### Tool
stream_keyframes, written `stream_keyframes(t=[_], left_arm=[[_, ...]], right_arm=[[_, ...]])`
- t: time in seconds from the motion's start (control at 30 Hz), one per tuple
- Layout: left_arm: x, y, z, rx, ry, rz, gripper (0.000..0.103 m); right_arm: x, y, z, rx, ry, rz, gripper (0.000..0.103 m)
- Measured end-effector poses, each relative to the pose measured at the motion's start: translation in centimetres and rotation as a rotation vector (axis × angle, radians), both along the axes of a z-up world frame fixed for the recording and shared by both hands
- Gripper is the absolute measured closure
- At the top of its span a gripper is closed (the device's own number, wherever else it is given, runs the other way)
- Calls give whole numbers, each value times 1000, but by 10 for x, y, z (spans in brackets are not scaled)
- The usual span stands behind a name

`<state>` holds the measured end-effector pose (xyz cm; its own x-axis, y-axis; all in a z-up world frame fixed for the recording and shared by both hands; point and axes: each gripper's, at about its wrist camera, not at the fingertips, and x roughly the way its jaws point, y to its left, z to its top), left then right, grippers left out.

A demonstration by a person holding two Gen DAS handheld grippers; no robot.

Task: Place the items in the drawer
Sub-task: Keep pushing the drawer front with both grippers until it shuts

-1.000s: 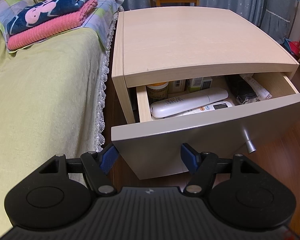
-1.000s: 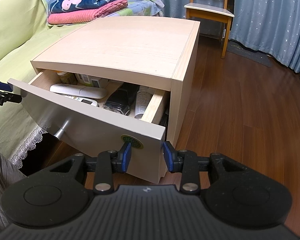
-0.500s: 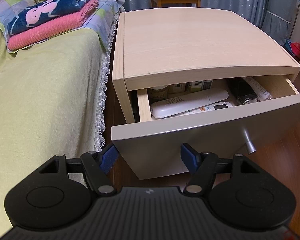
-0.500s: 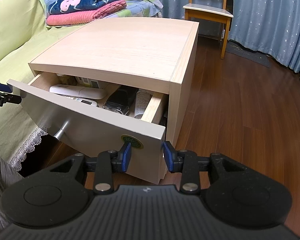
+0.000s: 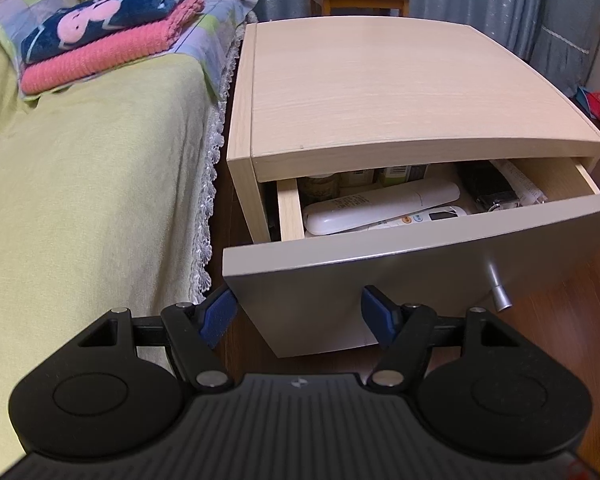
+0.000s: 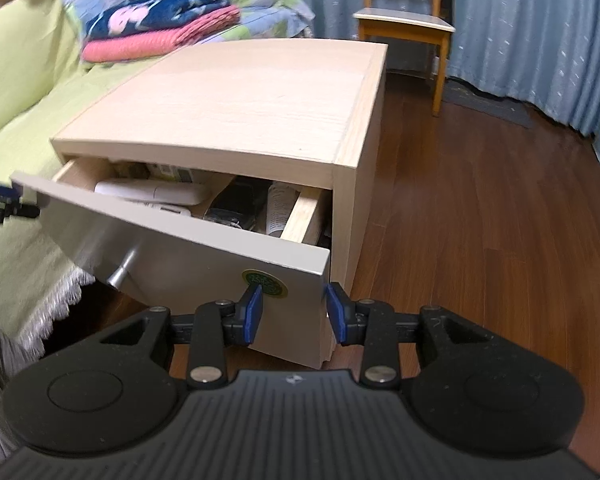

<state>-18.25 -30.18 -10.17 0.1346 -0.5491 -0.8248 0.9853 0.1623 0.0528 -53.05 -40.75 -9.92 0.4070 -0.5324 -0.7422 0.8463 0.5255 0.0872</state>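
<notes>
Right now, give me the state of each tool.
Left tool: open, holding nothing, close in front of the drawer front.
Right tool: open, holding nothing, near the drawer front's right corner.

A bed (image 5: 80, 184) with a green cover and lace fringe carries folded pink (image 5: 100, 56) and navy (image 5: 112, 12) blankets on a patchwork pillow. A wooden chair (image 6: 404, 24) stands before blue curtains (image 6: 540, 32) on a wood floor (image 6: 480, 200).

Both wrist cams near, sharing drawer (image 5: 420, 256).
</notes>
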Motion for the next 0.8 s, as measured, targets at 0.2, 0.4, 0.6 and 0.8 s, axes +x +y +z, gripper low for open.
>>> stream_keyframes(t=[0.2, 0.4, 0.6, 0.8], left_arm=[[-10, 12, 2, 33, 57, 59, 34], [-44, 12, 2, 42, 71, 35, 34], [-65, -6, -4, 61, 61, 7, 34], [-62, -18, -7, 59, 56, 36, 34]], right_arm=[[9, 23, 7, -22, 35, -102, 67], [39, 41, -3, 39, 8, -76, 65], [71, 43, -7, 29, -6, -46, 65], [79, 39, -3, 18, -16, -43, 65]])
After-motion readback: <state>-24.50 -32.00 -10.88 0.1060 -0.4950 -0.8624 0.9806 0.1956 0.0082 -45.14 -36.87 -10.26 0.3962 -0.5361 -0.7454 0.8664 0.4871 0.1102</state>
